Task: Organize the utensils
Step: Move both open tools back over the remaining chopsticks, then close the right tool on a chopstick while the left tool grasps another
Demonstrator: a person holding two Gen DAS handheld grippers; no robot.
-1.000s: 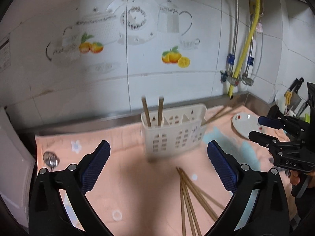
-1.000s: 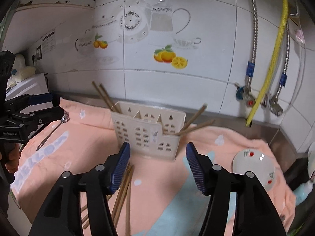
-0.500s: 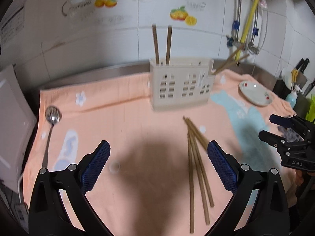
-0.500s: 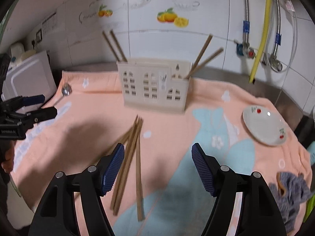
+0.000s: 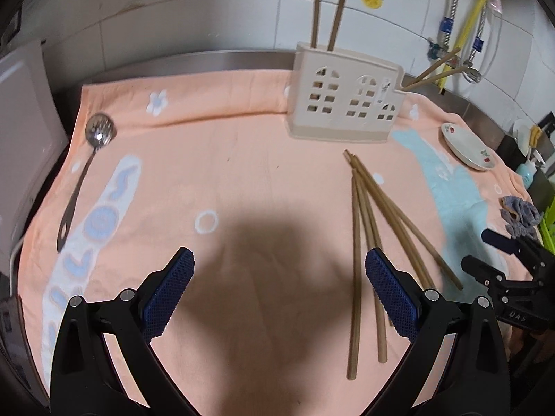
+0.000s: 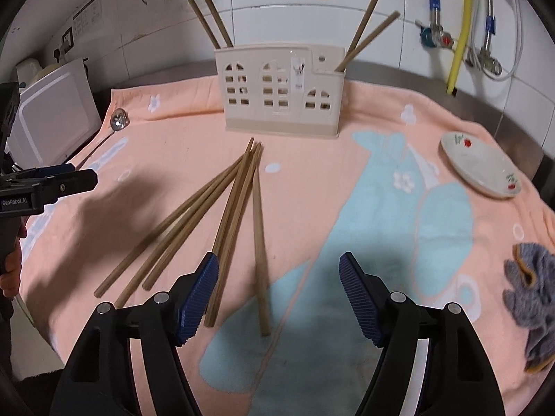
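Both grippers hang above the towel (image 5: 242, 159) with nothing in them: the left gripper (image 5: 279, 291) has its fingers spread wide, and the right gripper (image 6: 279, 294) is spread too. Loose chopsticks (image 6: 222, 215) lie fanned on the towel in front of the holder (image 6: 282, 90), which stands near the wall with two chopsticks at each end. A spoon (image 5: 86, 170) lies at the towel's left edge, and a plate (image 6: 480, 168) sits to the right.

I count five loose chopsticks (image 6: 236, 215) lying on the towel (image 6: 347, 180), and four more standing in the one holder (image 6: 281, 93): two at its left end (image 6: 211, 20), two at its right (image 6: 364, 31). There is one ladle (image 5: 83, 173), one plate (image 6: 482, 166) and one grey cloth (image 6: 534, 298).
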